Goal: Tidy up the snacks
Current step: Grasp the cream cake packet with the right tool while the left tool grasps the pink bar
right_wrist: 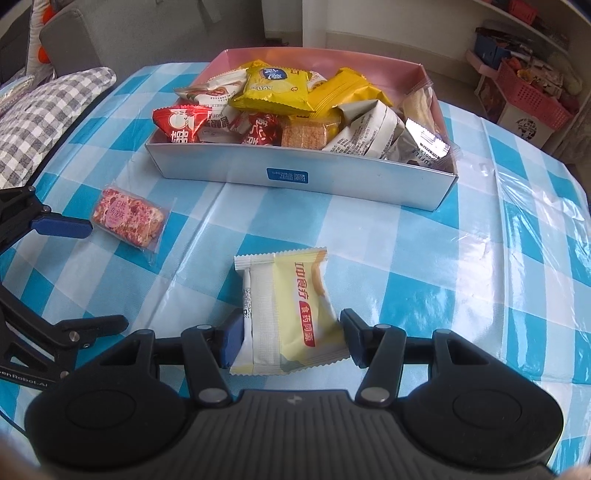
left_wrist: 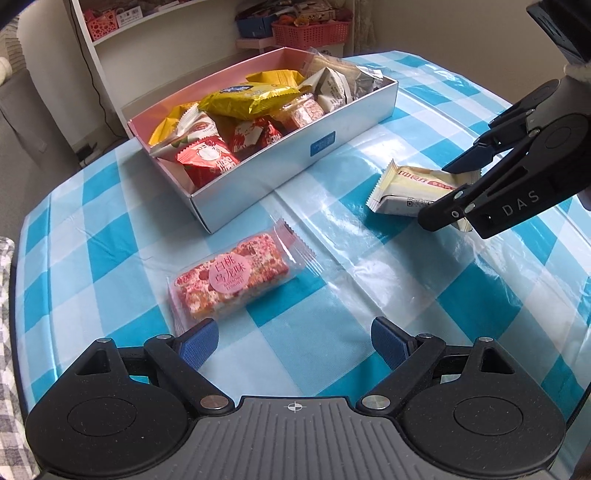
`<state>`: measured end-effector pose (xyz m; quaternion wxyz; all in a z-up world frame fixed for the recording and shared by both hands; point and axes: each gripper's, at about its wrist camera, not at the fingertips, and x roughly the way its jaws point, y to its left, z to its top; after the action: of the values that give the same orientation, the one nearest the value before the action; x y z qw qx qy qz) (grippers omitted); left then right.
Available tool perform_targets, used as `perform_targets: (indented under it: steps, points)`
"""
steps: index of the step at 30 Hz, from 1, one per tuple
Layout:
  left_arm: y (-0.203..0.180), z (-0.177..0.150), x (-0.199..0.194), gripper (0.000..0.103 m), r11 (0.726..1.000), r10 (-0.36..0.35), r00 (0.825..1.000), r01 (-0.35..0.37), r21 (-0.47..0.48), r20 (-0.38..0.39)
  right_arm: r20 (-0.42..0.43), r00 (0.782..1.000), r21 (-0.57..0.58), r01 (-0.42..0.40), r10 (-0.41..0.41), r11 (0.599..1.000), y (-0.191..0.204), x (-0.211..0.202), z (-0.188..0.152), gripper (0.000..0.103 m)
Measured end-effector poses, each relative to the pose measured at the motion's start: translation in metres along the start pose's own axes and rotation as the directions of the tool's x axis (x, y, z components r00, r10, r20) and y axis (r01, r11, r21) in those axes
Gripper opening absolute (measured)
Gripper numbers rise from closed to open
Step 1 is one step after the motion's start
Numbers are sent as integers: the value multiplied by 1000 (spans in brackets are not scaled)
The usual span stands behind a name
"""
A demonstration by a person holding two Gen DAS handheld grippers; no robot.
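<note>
A pink-speckled snack bar in clear wrap [left_wrist: 232, 280] [right_wrist: 127, 216] lies on the blue-checked tablecloth, just ahead of my left gripper [left_wrist: 295, 345] [right_wrist: 107, 275]. That gripper is open, its left pad close to the wrapper's near end, and nothing sits between its fingers. My right gripper [right_wrist: 291, 341] [left_wrist: 454, 192] is shut on a pale yellow and white packet [right_wrist: 288, 314] [left_wrist: 413, 188], with both pads pressing its near end. Whether the packet is off the cloth I cannot tell. Behind both stands a silver box [left_wrist: 258, 173] [right_wrist: 303, 177] with a pink inside, filled with several wrapped snacks.
The round table's cloth [left_wrist: 332, 258] has a glossy plastic cover. A grey gingham cushion [right_wrist: 48, 122] lies off the table's left edge. White shelves with pink baskets [left_wrist: 310, 33] [right_wrist: 528, 96] stand beyond the far edge.
</note>
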<state>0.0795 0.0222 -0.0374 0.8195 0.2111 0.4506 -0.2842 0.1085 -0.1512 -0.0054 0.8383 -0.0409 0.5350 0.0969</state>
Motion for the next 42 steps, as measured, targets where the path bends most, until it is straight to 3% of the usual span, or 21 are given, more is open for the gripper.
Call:
perform_targets:
  steps: [6,8,11,15,20,23,27,33,35,38,42]
  points:
    - [2,13,-4,92,990,128,986,-134,43,111,9,1000,1,-12,12,1000,3,-3,2,52]
    - [4,19,4,92,988,129,984,-138,68,126,8,1000,3,-14,14,1000,3,-2,2,52]
    - [12,26,19,91,995,81,989,-88,52,126,2,1000,6,-9,9,1000,1,1,3,52]
    - [14,28,35,91,998,50,996,-54,42,73,-2,1000,14,-9,9,1000,-2,3,3,52]
    - [17,26,36,90,998,1,1000,-1,-61,-11,2,1000,15,-9,9,1000,-8,2,3,52]
    - [14,21,32,90,991,-19,998,12,-130,-58,3,1000,23,-2,2,1000,-14,2,3,52]
    - [4,14,26,88,988,-17,997,4,-153,-81,4,1000,38,12,-13,999,-18,2,4,52]
    - [-7,12,18,72,979,7,996,-26,-203,-91,8,1000,34,19,-19,999,-11,1,5,52]
    - [-10,13,16,58,977,17,996,-36,-210,-91,10,1000,25,18,-19,1000,-7,1,5,52]
    - [-13,16,15,46,973,24,995,-44,-227,-92,10,1000,13,16,-16,1000,-2,1,5,52]
    - [-15,19,15,42,968,38,995,-60,-242,-93,13,1000,5,23,-23,1000,1,2,5,52]
